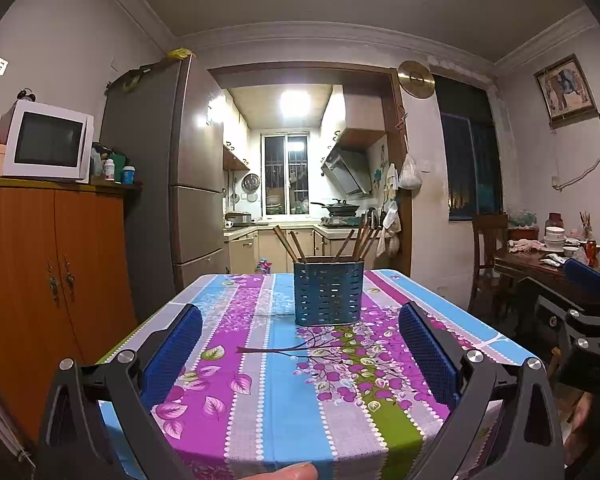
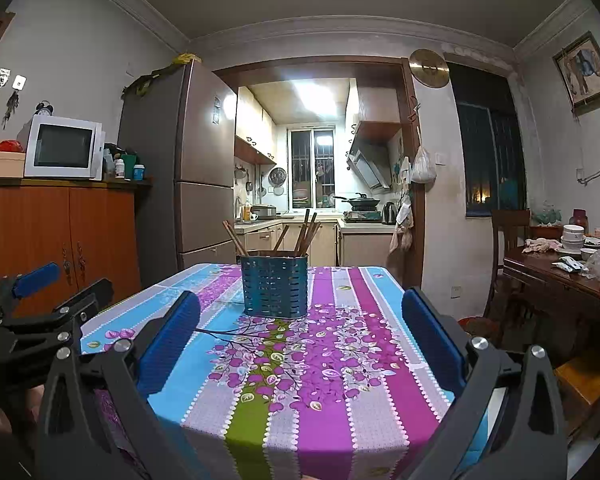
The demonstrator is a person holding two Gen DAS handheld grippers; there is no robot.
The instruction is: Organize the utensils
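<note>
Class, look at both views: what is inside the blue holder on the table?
Wooden chopsticks stand in the holder, leaning out to both sides. Only their upper ends show; its slotted wall hides the lower ends and anything else inside.

Hidden / cut off
Chopsticks' (image 1: 342, 242) lower ends hidden inside holder (image 1: 327, 293), ahead btwn fingers; count unclear. Fingertip (image 1: 290, 472) below fingers cut by bottom edge. Far-table (image 2: 560, 276) items too small to ID.

One blue holder (image 1: 327, 293) stands with about nine wooden chopsticks (image 1: 358, 240) inside.
</note>
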